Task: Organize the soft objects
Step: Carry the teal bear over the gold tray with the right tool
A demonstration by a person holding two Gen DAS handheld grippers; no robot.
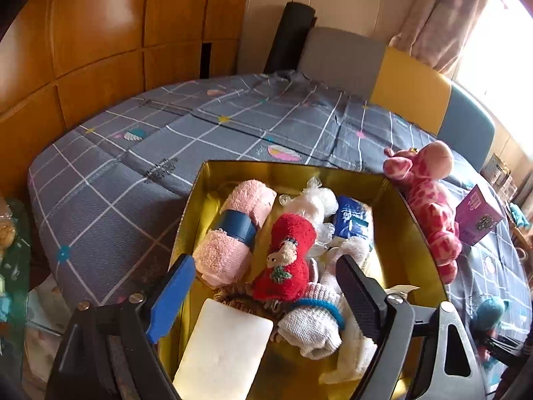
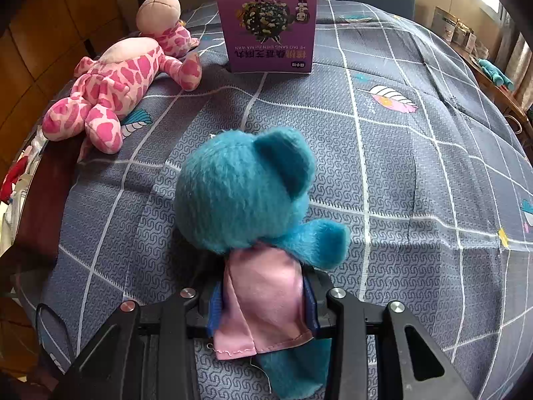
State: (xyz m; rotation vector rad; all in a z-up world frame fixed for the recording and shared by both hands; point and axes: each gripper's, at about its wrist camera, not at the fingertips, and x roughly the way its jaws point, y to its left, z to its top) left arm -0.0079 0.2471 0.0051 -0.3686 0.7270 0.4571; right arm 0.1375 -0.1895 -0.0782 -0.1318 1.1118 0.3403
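Note:
A gold tin box holds a rolled pink towel, a red knitted sock, a grey sock, a white sponge, a white plush and a blue tissue pack. My left gripper is open above the box, empty. A pink spotted plush giraffe lies beside the box; it also shows in the left wrist view. My right gripper is shut on a teal plush bear in a pink dress, on the bed.
A purple carton stands on the grey checked bedspread, behind the bear. Wooden wall panels rise to the left. Chairs stand at the bed's far edge. The box edge is at the left of the right wrist view.

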